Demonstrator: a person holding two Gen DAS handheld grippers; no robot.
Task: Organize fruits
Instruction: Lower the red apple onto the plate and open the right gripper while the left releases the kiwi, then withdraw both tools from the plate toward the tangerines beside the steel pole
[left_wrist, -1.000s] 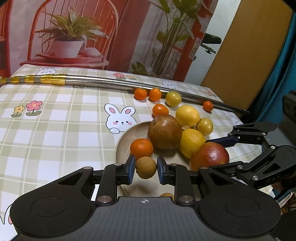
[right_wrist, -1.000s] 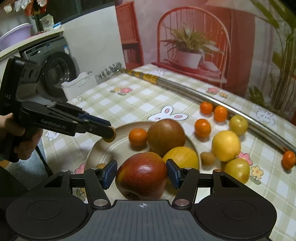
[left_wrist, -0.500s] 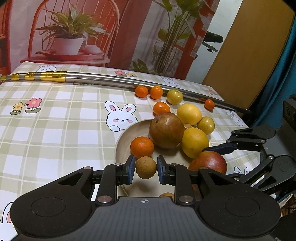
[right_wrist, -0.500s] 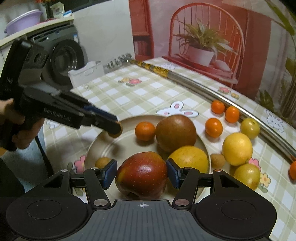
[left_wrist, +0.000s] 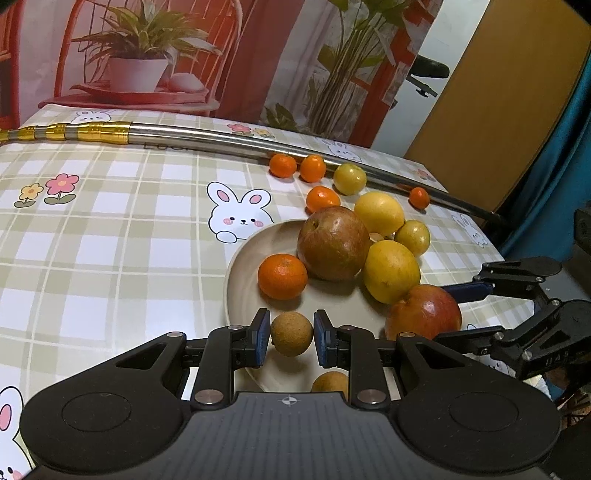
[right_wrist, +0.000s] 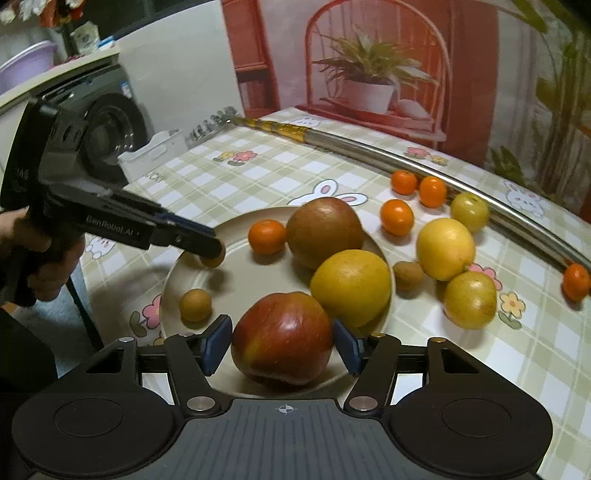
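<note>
While left tongs (left_wrist: 291, 334) grip a longan (left_wrist: 291, 333), plate (left_wrist: 240, 266) bears apples, citrus

You've got a beige plate (left_wrist: 236, 273) on a green/white check cloth (left_wrist: 110, 236) w/ white-pink bunny prints and pink + yellow flowers. On the plate: red apple (right_wrist: 282, 338) w/ yellow patch, brownish-red apple (left_wrist: 332, 242), yellow citrus (right_wrist: 351, 286), orange mandarin (left_wrist: 282, 275), tan longans. Your gripper pads (left_wrist: 263, 338) are blue, bodies black. The pole (left_wrist: 221, 138) is silver w/ gold end.
</note>
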